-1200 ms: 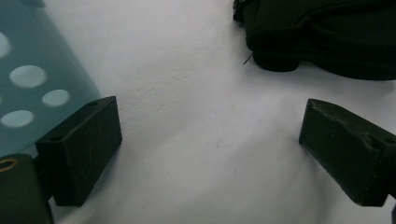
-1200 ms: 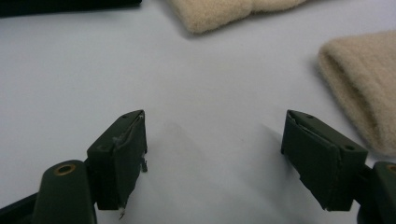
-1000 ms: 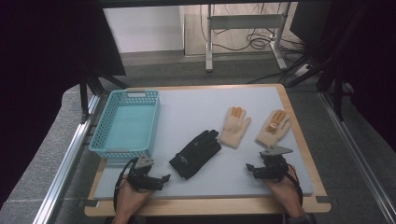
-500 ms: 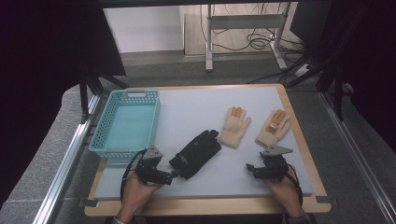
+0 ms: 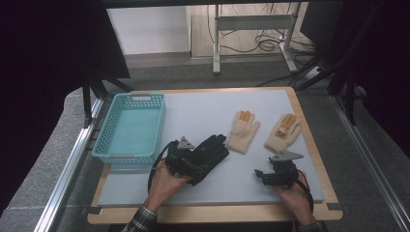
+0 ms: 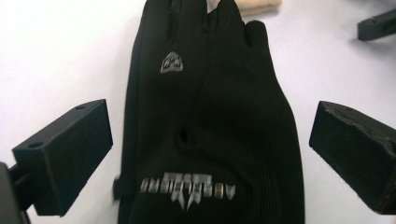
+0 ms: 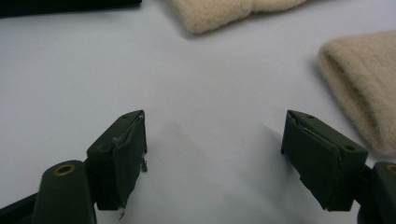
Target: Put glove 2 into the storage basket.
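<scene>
Left gripper view has the left gripper (image 6: pixel 205 154), jaws just opened wide, straddling the black glove (image 6: pixel 210 116) (apparently not yet touching), so closing comes next.

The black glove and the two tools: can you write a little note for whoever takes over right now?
Left tool: jaws wide open, just been opening, hovering over the black glove with a jaw on either side of its cuff end, not gripping.
Right tool: open, nothing between the jaws, over bare table near the two cream gloves.
Blue basket: at the left of the table, nothing in it.
Done: no glove picked up yet.
Left: probably close on the black glove and carry it to the basket, then perhaps the cream ones.
</scene>
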